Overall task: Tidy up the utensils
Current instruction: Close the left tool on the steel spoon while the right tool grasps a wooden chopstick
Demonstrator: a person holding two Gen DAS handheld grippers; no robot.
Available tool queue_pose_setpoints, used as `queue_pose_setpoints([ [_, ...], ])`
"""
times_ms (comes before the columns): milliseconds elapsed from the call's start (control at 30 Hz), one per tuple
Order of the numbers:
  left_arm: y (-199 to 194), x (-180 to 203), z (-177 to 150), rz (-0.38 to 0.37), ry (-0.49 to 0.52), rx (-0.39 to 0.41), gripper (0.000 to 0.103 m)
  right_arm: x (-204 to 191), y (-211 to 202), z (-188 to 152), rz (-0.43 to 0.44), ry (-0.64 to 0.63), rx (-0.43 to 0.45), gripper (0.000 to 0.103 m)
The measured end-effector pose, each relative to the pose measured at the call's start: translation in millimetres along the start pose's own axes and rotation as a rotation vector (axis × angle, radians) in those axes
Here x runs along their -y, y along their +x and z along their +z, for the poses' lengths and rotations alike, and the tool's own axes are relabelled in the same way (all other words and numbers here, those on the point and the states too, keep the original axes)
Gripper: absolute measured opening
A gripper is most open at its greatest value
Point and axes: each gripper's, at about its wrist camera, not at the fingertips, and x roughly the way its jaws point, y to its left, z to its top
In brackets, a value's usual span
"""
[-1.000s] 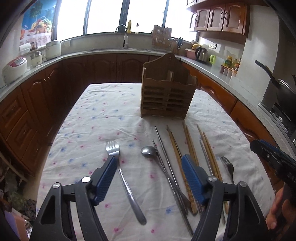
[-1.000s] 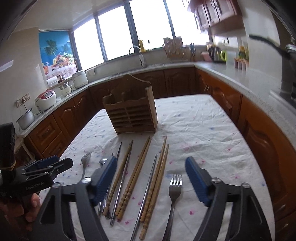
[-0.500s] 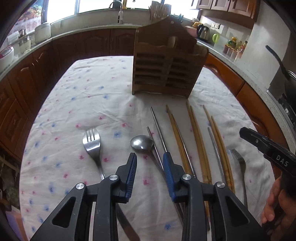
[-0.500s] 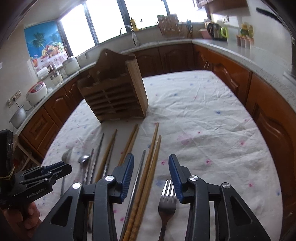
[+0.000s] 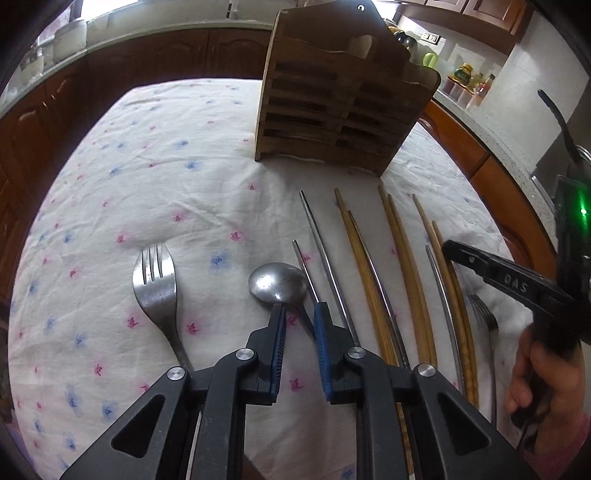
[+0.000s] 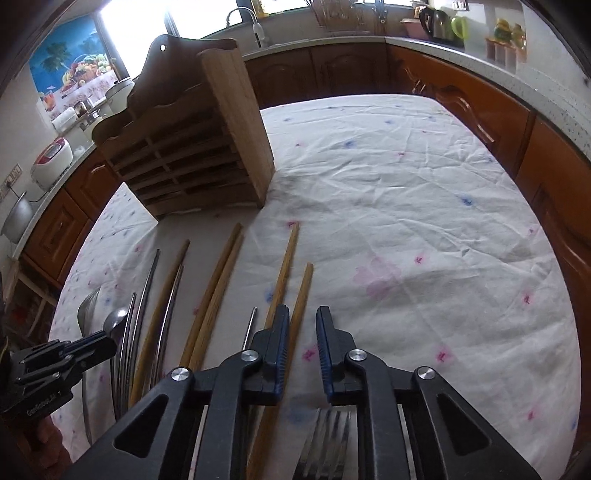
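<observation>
Left wrist view: left gripper is straddling the spoon handle on the desk, narrowly parted, not clamping. Right gripper is hovering narrowly parted above a fork.

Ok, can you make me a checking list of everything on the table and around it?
Surface: flowered tablecloth, wrinkled.
Job's things: wooden holder upright; forks, spoon, wooden chopsticks and metal chopsticks lying flat.
Clutter: nothing seen.
Grippers: left gripper narrowly open over the spoon's neck; right gripper narrowly open above a fork, empty.
Cables: nothing seen.
Surroundings: brown cabinets, rice cooker, kettle.
</observation>
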Motion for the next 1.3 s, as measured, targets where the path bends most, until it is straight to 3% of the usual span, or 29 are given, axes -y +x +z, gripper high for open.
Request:
queue_pose_setpoints([
  [267, 4, -12, 10, -0.044, -0.004, -0.092, 0.016, -9, 10, 13, -0.028, -0.053, -0.028, 0.015],
  [467, 14, 3, 19, 0.015, 0.053, -0.116, 0.014, -22, 17, 16, -0.074, -0.122, -0.035, 0.019],
  [567, 14, 5, 15, 0.025, 0.051, -0.105, 0.012, -20, 17, 15, -0.073, -0.123, -0.024, 0.009],
  [667, 7, 4, 9, 0.02, 0.032, -0.092, 0.01, -11, 12, 13, -0.006, -0.072, -0.018, 0.007],
  [1033, -39, 10, -5, -0.024, 0.042, 0.029, 0.002, -20, -48, 8, 0.094, -0.048, 0.13, 0.005],
  [1300, -112, 11, -20, -0.091, 0.03, 0.187, 0.001, -32, -111, 6, 0.132, -0.048, 0.263, 0.005],
])
